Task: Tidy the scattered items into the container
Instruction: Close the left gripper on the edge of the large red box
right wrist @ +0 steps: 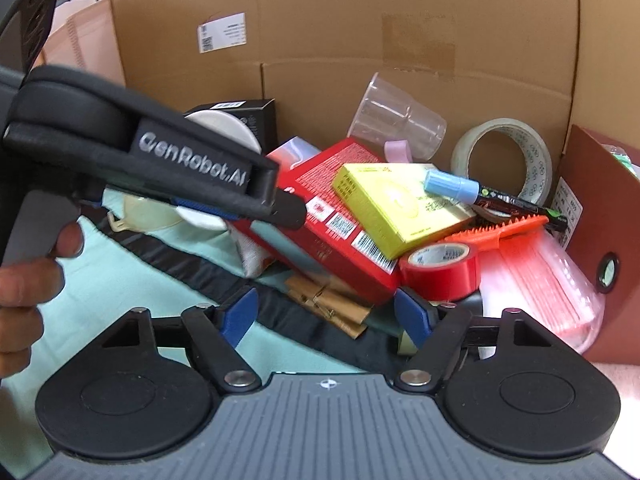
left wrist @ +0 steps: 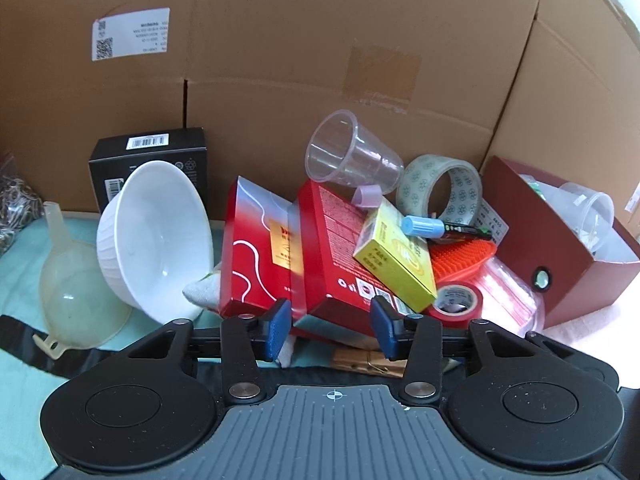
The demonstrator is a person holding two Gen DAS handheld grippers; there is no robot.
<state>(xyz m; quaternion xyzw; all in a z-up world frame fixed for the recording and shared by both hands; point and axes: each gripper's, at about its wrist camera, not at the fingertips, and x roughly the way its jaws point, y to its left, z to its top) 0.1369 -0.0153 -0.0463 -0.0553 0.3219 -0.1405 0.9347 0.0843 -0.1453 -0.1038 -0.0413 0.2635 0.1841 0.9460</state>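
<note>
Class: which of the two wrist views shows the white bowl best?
The left wrist view: the white bowl lies tipped on its side, its whole inside and ribbed wall visible. In the right wrist view the left gripper covers most of it, leaving only parts of its rim.

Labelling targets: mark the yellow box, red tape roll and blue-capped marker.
yellow box [left wrist: 396, 258], left wrist view, top face.
red tape roll [right wrist: 444, 270], right wrist view, outer red band.
marker [right wrist: 452, 187], right wrist view, blue cap.
</note>
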